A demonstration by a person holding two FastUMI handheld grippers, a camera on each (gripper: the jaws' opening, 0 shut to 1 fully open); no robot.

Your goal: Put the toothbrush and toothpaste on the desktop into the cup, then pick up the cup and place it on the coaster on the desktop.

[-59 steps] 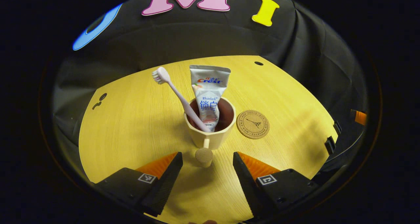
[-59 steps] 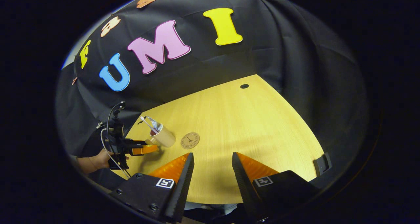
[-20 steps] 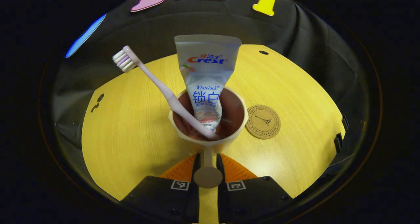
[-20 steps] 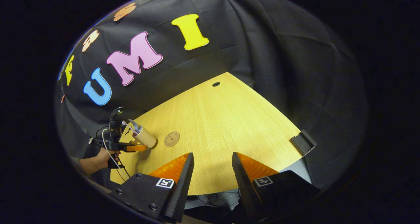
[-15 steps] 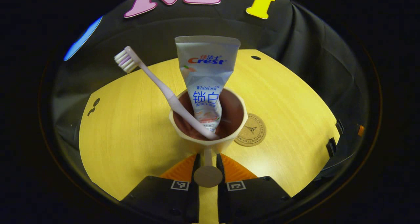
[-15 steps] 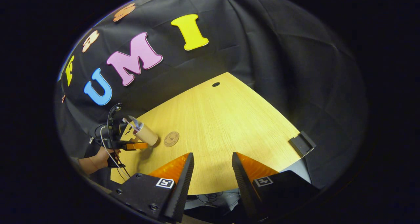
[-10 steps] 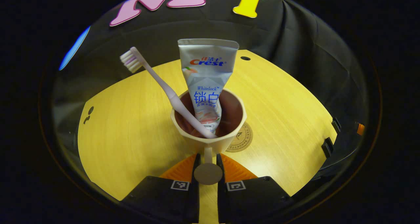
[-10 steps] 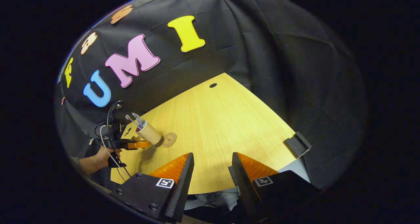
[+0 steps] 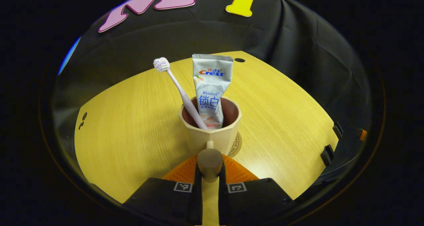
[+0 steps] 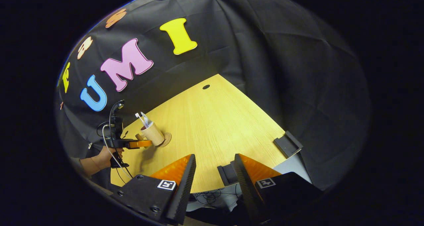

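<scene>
A beige cup [image 9: 210, 133] stands upright with a pink toothbrush [image 9: 180, 90] and a white toothpaste tube [image 9: 212, 83] inside it. It covers most of the round cork coaster [image 9: 237, 145], whose edge peeks out at its lower right. My left gripper [image 9: 209, 166] is shut on the cup's handle [image 9: 209, 159], with the knob at the fingertips. In the right gripper view the cup [image 10: 153, 134] sits on the coaster [image 10: 166, 139] at the far left, the left gripper [image 10: 139, 143] beside it. My right gripper [image 10: 214, 163] hangs open at the table's near edge, holding nothing.
The wooden table [image 9: 132, 120] has a cable hole [image 9: 239, 60] at the back and black brackets [image 9: 328, 149] on its right edge. A person's hand [image 10: 106, 153] holds the left gripper. A black bracket [image 10: 287, 143] and a dark block [image 10: 227, 174] sit by the near edge.
The left gripper closed on the cup's handle, carried the cup rightwards and set it down over the coaster. The knob now sits farther out at the fingertips. The right gripper swung a little.
</scene>
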